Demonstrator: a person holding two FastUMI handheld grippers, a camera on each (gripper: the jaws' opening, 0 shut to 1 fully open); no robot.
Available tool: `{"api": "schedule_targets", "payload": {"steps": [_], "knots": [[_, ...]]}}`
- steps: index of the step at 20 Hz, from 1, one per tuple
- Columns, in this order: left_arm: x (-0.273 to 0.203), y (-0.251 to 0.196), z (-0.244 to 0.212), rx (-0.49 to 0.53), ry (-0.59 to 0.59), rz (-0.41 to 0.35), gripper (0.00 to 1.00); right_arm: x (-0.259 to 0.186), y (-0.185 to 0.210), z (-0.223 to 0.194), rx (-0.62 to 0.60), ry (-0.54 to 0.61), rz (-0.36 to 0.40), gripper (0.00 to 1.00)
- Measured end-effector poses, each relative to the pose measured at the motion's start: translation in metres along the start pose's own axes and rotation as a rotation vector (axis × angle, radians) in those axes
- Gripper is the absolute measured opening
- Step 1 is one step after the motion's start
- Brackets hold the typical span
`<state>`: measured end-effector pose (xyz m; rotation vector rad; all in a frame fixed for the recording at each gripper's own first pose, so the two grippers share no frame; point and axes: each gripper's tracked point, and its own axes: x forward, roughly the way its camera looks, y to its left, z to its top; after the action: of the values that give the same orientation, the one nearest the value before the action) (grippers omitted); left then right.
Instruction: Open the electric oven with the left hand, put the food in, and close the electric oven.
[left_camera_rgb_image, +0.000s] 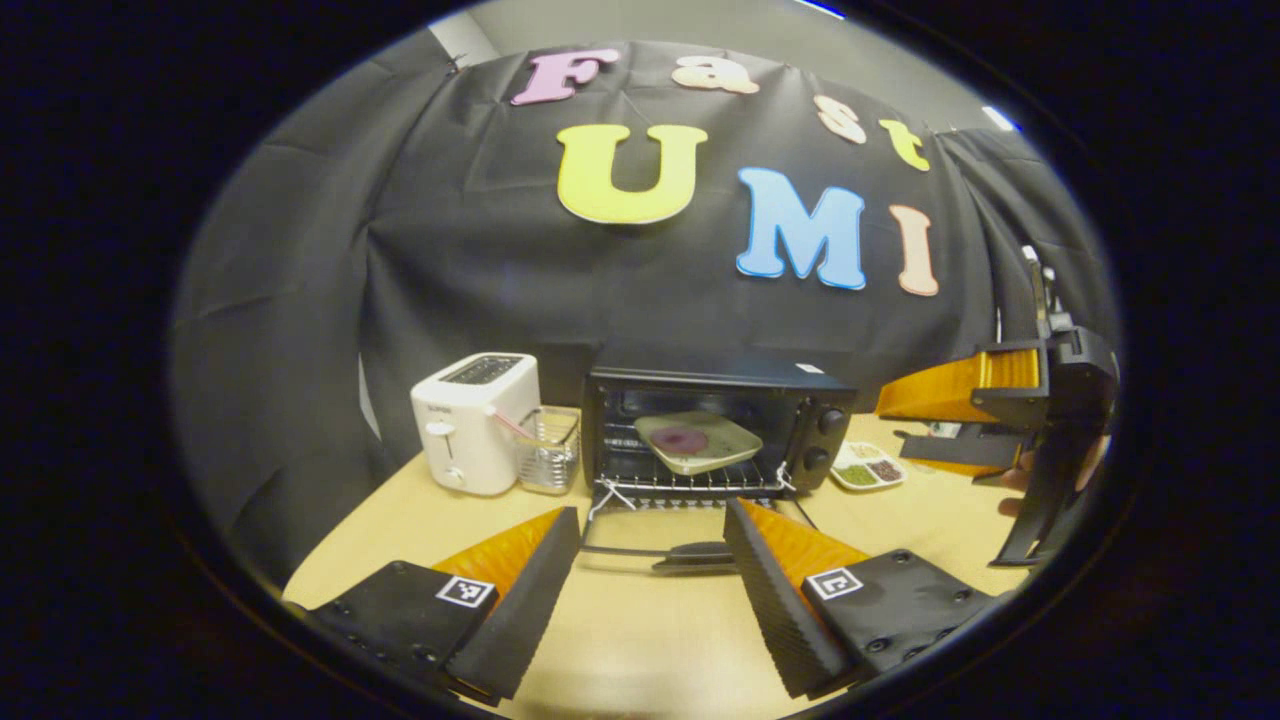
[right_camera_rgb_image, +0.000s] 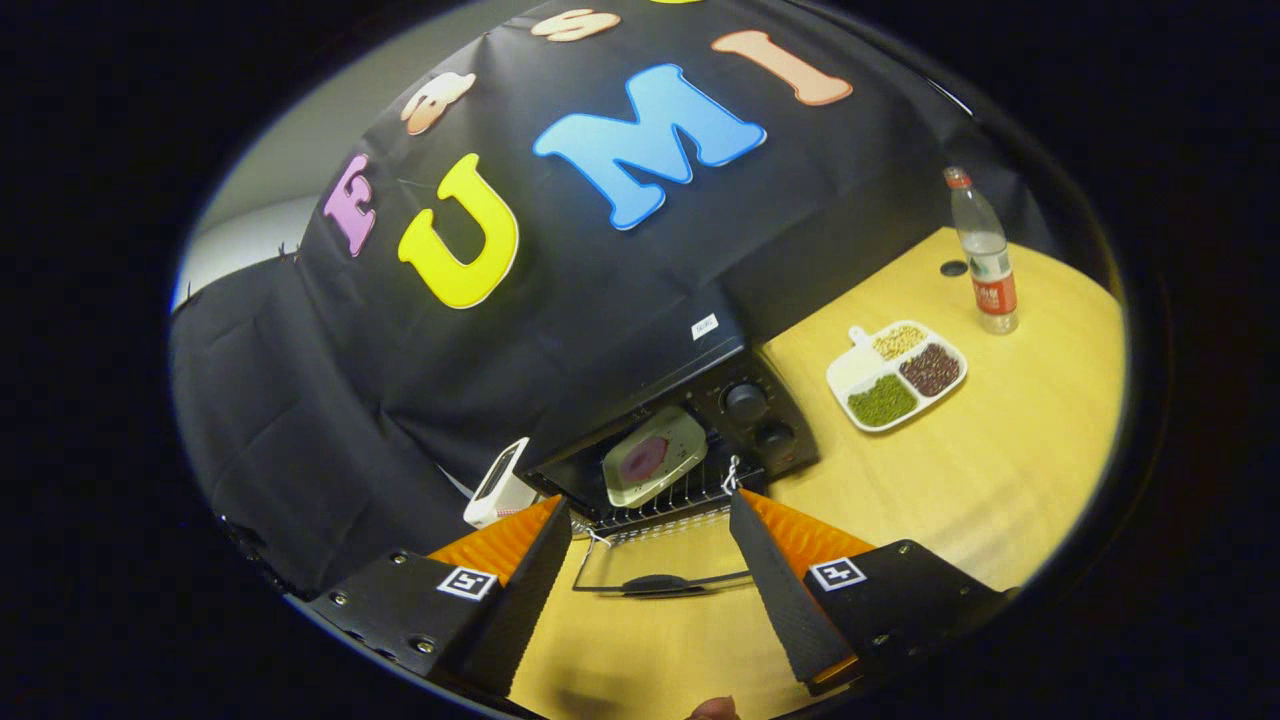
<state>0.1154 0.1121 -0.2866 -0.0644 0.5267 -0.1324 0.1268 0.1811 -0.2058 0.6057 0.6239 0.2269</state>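
Note:
A black electric oven (left_camera_rgb_image: 715, 425) stands at the back of the wooden table with its glass door (left_camera_rgb_image: 665, 535) folded down flat. On its wire rack sits a pale square plate (left_camera_rgb_image: 697, 441) with a purple piece of food (left_camera_rgb_image: 682, 439) on it. My left gripper (left_camera_rgb_image: 652, 555) hovers open just in front of the lowered door, nothing between its fingers. The right gripper (left_camera_rgb_image: 1010, 440) shows at the right edge of the left gripper view, away from the oven. In the right gripper view, my right gripper (right_camera_rgb_image: 650, 560) is open and empty above the door (right_camera_rgb_image: 650, 565), looking at the plate (right_camera_rgb_image: 655, 455).
A white toaster (left_camera_rgb_image: 475, 420) and a clear container (left_camera_rgb_image: 548, 450) stand left of the oven. A white divided tray of beans (right_camera_rgb_image: 897, 374) lies to its right, with a plastic bottle (right_camera_rgb_image: 983, 255) farther along the table (right_camera_rgb_image: 1000, 450).

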Motion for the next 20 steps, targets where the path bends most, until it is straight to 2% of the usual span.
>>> {"api": "schedule_targets", "payload": {"steps": [3, 6, 7, 10, 15, 20], "knots": [[0.016, -0.018, -0.025, -0.014, 0.067, -0.042, 1.0, -0.024, -0.012, 0.014, -0.102, -0.045, -0.034, 0.98], [0.032, -0.031, -0.051, -0.037, 0.142, -0.072, 0.98, -0.049, -0.026, 0.029, -0.193, -0.097, -0.09, 0.98], [0.037, -0.034, -0.058, -0.043, 0.16, -0.079, 1.0, -0.057, -0.031, 0.034, -0.218, -0.114, -0.105, 0.98], [0.056, -0.042, -0.083, -0.054, 0.223, -0.09, 0.98, -0.076, -0.043, 0.046, -0.259, -0.154, -0.155, 0.98], [0.083, -0.045, -0.128, -0.034, 0.335, -0.087, 1.0, -0.104, -0.059, 0.062, -0.355, -0.213, -0.244, 0.98], [0.109, -0.046, -0.147, -0.016, 0.387, -0.073, 0.98, -0.117, -0.069, 0.069, -0.364, -0.23, -0.299, 0.98]]}}
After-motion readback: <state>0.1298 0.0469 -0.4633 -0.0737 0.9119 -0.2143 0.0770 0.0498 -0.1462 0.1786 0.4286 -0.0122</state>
